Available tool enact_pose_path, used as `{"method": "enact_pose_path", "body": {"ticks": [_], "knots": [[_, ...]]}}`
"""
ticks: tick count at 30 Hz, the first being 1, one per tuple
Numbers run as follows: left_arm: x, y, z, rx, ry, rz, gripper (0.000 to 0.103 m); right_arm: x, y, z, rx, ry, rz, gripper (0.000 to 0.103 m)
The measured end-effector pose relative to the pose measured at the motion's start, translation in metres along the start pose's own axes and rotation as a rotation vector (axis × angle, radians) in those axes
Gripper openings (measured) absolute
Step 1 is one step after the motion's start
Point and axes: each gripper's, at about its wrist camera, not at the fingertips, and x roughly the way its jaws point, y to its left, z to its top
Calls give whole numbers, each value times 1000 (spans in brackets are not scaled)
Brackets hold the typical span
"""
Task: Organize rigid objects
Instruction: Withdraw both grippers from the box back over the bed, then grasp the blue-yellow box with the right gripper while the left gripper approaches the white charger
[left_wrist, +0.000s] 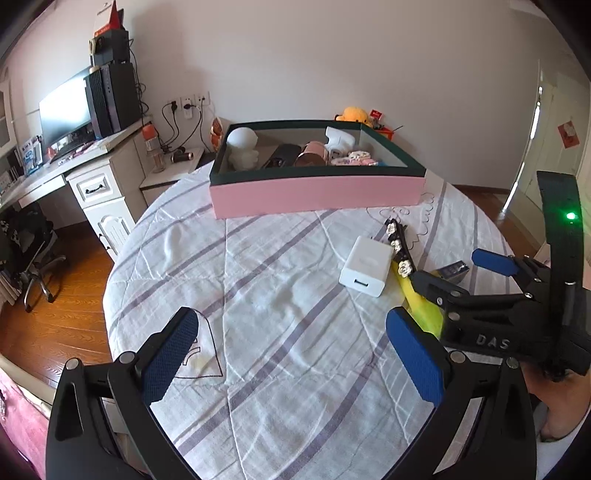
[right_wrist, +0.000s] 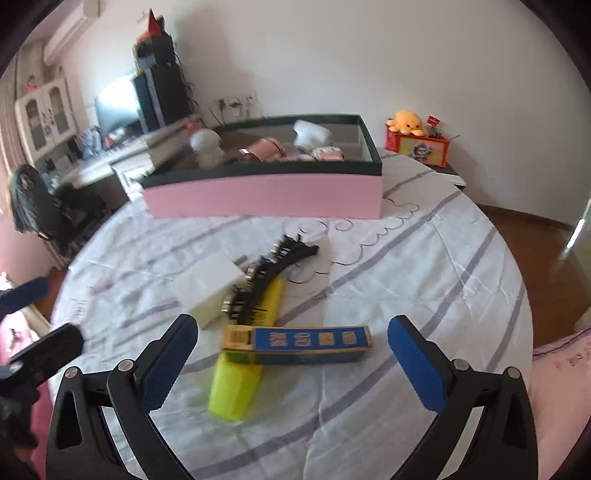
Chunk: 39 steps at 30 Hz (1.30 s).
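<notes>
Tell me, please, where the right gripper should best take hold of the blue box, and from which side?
Probably at mid-length, from above. The blue box lies flat across the view, long and narrow, one end resting on the yellow brush. The right gripper is open just before it; its jaws would need turning to close across the narrow width, clear of the brush.

A home bedroom: a quilted striped bed (left_wrist: 280, 280); a white desk (left_wrist: 92, 155) with monitor (left_wrist: 64, 109); wooden floor (left_wrist: 55, 317); a plush toy (right_wrist: 405, 121).

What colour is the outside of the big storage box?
Pink, with a dark green rim; clearest in the right wrist view.
</notes>
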Motion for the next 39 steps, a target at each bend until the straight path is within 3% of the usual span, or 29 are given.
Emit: {"method": "enact_pose_path", "body": {"ticks": [4,14,21,23,29,31,36,39], "knots": [[6,-3,-1,9,12,-8,103,-1,-19,-6,38,1,-24,103],[21,-21,0,36,41,-37,103,-17,-79,-21,105,2,-177,103],[28,-22,0,40,57,-30,103,-22,-70,-16,152,24,0,103],[29,-20,0,33,58,-27,103,-15,-65,-15,156,37,37,98],[34,-13,-2,30,68,-20,103,10,-55,3,129,70,26,68],[37,-10,-2,24,73,-21,103,18,-51,10,89,80,30,53],[42,-6,-3,10,83,-20,103,30,-39,21,-42,75,37,46],[44,-7,-3,4,82,-20,103,23,-37,17,-32,57,-32,46]]}}
